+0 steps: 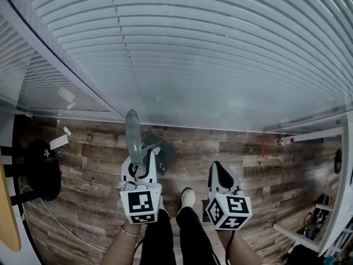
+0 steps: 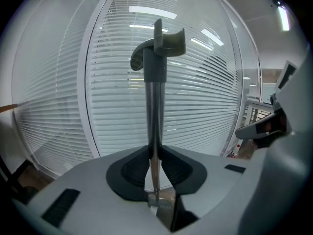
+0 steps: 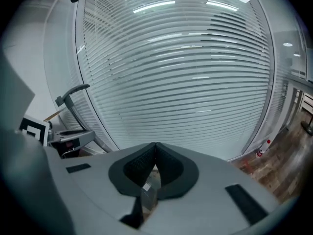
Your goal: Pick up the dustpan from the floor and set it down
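The dustpan hangs off the floor, its dark grey pan (image 1: pixel 160 151) low beside its upright pole (image 1: pixel 133 130). My left gripper (image 1: pixel 140 163) is shut on that pole. In the left gripper view the metal pole (image 2: pixel 154 126) runs up from between the pads to a grey plastic grip (image 2: pixel 159 50). My right gripper (image 1: pixel 220 171) is to the right of it, shut with nothing between the pads (image 3: pixel 146 166). From the right gripper view the dustpan's grip (image 3: pixel 72 93) shows at the far left, above the left gripper (image 3: pixel 71 139).
A glass wall with white blinds (image 1: pixel 220 54) stands close in front. A black stool base (image 1: pixel 44 169) and a yellow table edge (image 1: pixel 6 214) are at the left. White frames (image 1: pixel 309 136) stand at the right. The person's shoe (image 1: pixel 187 196) rests on the wood-look floor (image 1: pixel 276 170).
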`<control>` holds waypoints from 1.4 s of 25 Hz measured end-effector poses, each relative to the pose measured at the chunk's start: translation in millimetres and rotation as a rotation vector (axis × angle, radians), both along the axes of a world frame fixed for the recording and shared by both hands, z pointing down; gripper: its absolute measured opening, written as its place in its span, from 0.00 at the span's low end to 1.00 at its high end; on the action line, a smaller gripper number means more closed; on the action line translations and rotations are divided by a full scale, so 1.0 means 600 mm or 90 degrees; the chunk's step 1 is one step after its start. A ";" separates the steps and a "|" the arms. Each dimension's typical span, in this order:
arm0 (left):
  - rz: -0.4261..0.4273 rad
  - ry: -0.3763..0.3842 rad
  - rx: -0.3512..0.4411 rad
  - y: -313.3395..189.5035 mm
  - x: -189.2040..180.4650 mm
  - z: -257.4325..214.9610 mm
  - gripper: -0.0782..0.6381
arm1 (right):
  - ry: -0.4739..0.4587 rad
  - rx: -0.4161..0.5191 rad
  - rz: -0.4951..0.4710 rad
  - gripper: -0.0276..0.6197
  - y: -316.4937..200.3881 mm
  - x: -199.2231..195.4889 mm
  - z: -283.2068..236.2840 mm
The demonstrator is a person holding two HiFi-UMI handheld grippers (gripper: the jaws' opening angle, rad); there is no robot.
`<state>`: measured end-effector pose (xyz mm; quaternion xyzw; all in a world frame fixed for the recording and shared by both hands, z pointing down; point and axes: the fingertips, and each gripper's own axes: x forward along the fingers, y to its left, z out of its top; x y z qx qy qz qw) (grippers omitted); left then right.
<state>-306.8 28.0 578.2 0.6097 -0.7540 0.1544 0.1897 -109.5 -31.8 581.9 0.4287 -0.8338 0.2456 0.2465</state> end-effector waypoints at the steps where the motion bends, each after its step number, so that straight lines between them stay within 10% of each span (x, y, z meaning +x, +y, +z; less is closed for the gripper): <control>1: 0.006 -0.002 -0.001 0.001 0.008 -0.011 0.23 | -0.004 0.004 0.003 0.09 -0.001 0.000 -0.011; 20: 0.089 -0.041 0.080 -0.067 0.075 -0.393 0.23 | -0.149 0.135 0.015 0.09 -0.083 -0.025 -0.408; 35: 0.213 -0.026 0.122 -0.117 0.172 -0.462 0.23 | -0.114 0.179 0.124 0.09 -0.099 0.098 -0.464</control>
